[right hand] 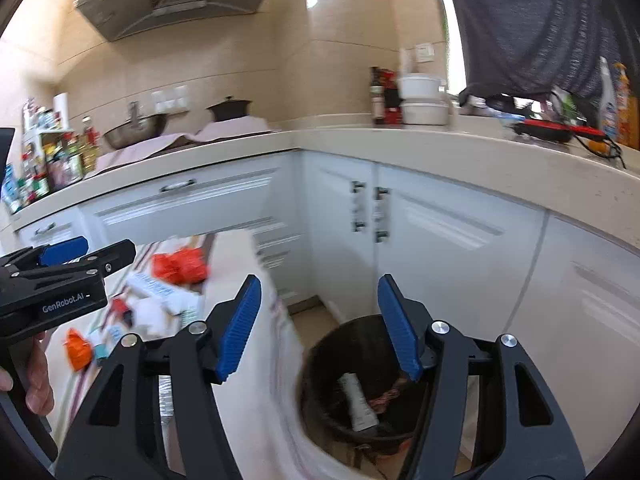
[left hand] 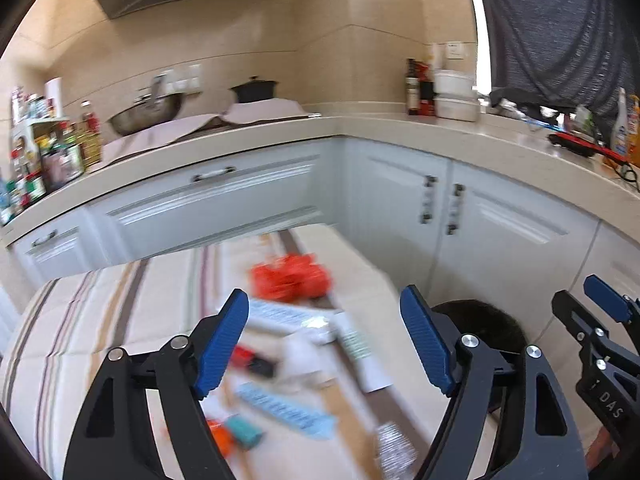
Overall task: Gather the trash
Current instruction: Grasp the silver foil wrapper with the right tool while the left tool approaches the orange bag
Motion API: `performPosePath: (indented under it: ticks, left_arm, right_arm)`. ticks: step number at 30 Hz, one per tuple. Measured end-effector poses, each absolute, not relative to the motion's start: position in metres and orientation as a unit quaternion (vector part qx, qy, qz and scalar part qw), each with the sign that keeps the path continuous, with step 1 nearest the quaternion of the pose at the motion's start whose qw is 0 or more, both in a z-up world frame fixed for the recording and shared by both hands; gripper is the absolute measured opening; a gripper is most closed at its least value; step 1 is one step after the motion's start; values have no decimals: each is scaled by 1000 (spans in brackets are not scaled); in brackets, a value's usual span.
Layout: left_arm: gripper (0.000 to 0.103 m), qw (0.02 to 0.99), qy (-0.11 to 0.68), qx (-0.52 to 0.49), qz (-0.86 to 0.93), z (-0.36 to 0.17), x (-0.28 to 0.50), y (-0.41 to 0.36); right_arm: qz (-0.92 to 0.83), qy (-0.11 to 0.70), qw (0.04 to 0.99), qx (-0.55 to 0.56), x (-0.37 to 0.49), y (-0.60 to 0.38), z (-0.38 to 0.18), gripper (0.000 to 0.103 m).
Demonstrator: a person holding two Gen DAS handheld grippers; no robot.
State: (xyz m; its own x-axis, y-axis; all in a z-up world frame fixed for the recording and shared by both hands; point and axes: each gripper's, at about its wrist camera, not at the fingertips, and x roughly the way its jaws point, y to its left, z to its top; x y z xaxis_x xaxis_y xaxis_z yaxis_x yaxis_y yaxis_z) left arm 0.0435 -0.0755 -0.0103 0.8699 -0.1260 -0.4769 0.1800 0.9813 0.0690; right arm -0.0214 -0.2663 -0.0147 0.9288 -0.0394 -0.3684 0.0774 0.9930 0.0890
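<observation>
Several pieces of trash lie on a striped tablecloth point(left hand: 100, 312): a crumpled red wrapper point(left hand: 290, 278), white tubes and packets point(left hand: 360, 352), a pale blue packet point(left hand: 286, 410) and a small orange piece point(left hand: 218, 436). My left gripper point(left hand: 324, 344) is open and empty above them. My right gripper point(right hand: 320, 328) is open and empty above a black trash bin point(right hand: 320, 364) on the floor to the right of the table. A white tube point(right hand: 358, 402) and a reddish scrap point(right hand: 386, 396) lie in the bin. The red wrapper point(right hand: 180, 266) also shows in the right wrist view.
White cabinets point(right hand: 440, 240) and a beige L-shaped counter point(right hand: 400, 140) stand behind the table and bin. A wok point(left hand: 146, 114), a black pot point(left hand: 254, 90), bottles point(left hand: 418, 88) and condiments point(left hand: 44, 152) sit on the counter. A person in grey point(left hand: 560, 28) stands at the right.
</observation>
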Motion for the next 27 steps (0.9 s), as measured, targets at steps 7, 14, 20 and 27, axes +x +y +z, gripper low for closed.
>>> performPosePath:
  ticks: [7, 14, 20, 27]
  left_arm:
    - [77, 968, 247, 43, -19, -19, 26, -12]
    - [77, 962, 268, 32, 28, -38, 13, 38]
    - [77, 957, 284, 24, 45, -54, 7, 61]
    - [77, 952, 303, 21, 47, -68, 3, 71]
  right_arm:
    - [23, 205, 978, 33, -25, -206, -28, 59]
    - [56, 223, 973, 20, -34, -165, -48, 59]
    - [64, 248, 966, 14, -39, -149, -71, 59]
    - [64, 273, 960, 12, -38, -145, -87, 57]
